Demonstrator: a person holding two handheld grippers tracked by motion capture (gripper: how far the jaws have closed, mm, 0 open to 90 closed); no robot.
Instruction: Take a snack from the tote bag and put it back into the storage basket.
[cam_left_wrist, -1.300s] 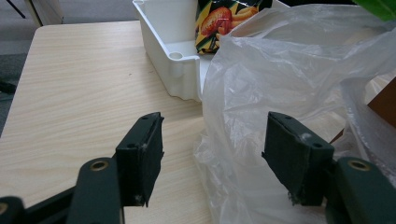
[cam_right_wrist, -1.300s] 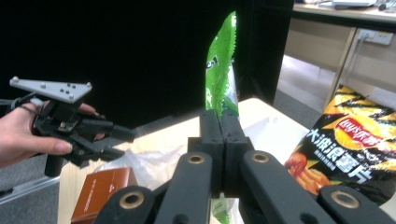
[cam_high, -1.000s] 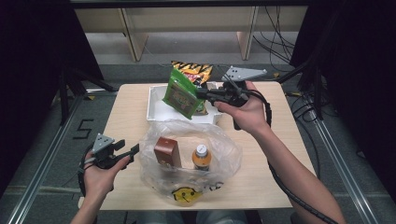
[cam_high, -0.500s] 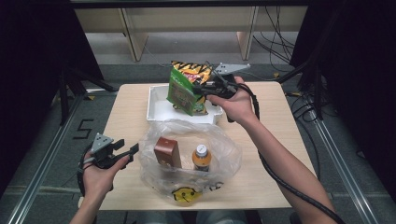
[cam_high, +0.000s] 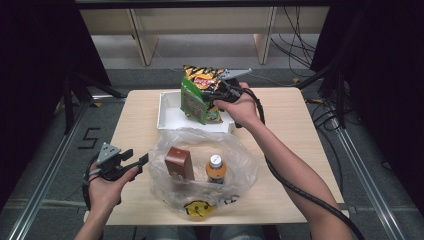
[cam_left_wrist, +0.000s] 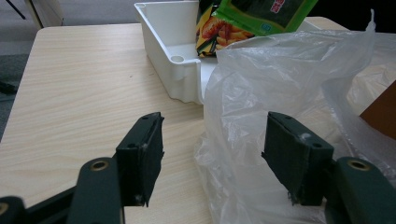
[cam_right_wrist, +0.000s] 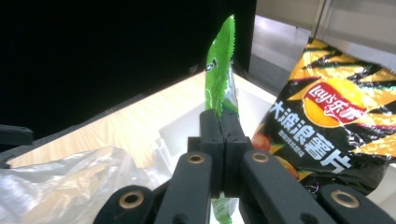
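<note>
Wooden table, green packet pinched in right hand-held gripper, seemingly above white tray

Pale matt wood-grain laminate table, smooth white moulded plastic tray, thin crinkled translucent plastic bag, glossy green foil snack packet, shiny black-and-yellow foil crisp packet, matt black plastic right gripper with brass-coloured rivets.

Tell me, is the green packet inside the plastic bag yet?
Not yet. The right gripper holds the green packet above the white tray.
</note>
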